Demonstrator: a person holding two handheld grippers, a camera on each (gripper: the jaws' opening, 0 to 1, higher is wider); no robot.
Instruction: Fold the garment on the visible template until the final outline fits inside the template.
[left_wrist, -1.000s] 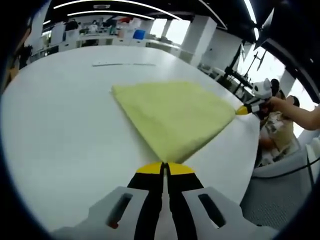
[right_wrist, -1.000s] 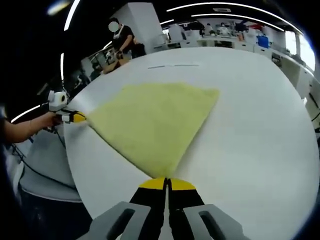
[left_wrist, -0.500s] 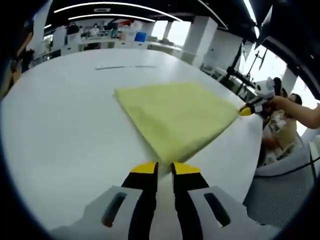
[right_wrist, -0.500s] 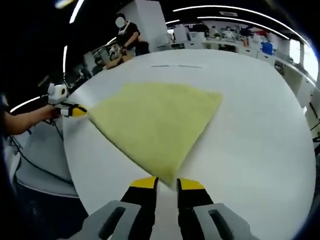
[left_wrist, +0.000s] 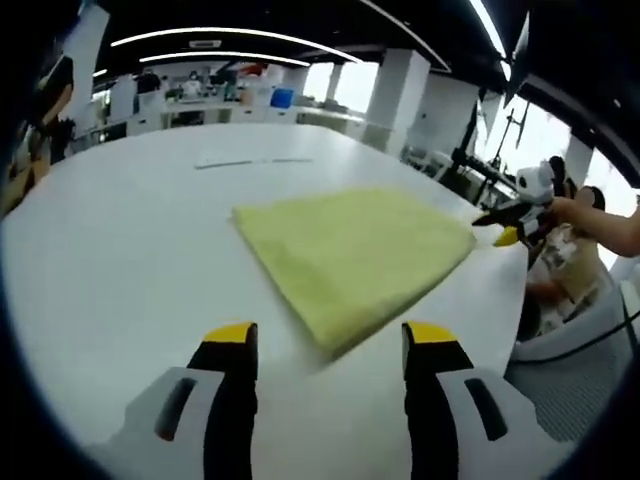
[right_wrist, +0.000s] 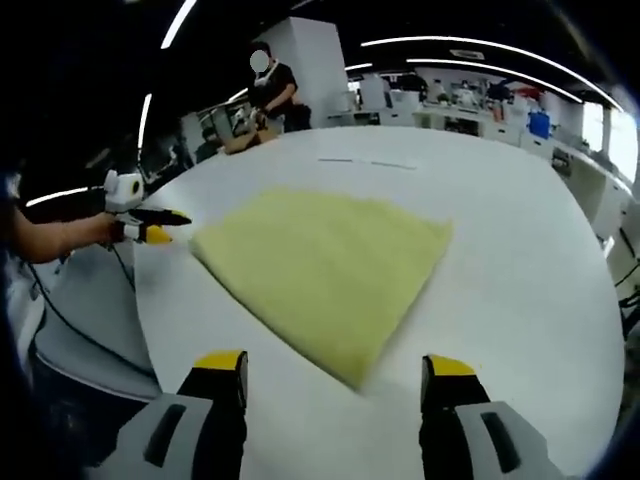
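A folded yellow-green cloth (left_wrist: 352, 252) lies flat on the white round table (left_wrist: 120, 260), its near corner pointing toward my left gripper (left_wrist: 332, 342). That gripper is open and holds nothing, its jaws wide apart just short of the corner. In the right gripper view the same cloth (right_wrist: 325, 265) lies ahead of my right gripper (right_wrist: 335, 370), open too, with nothing between its jaws. The right gripper (left_wrist: 505, 228) also shows at the cloth's far right corner in the left gripper view, and the left gripper (right_wrist: 155, 226) hovers beside the cloth's left corner in the right gripper view.
A thin strip (left_wrist: 250, 161) lies on the far part of the table. The table edge (right_wrist: 150, 350) runs close on the left in the right gripper view, with a cable below. A person (right_wrist: 272, 82) stands beyond the table; desks and shelves fill the background.
Both grippers were shut on the cloth's corners a second ago; they have let go, opened wide and drawn back slightly. The cloth now rests flat on the table.
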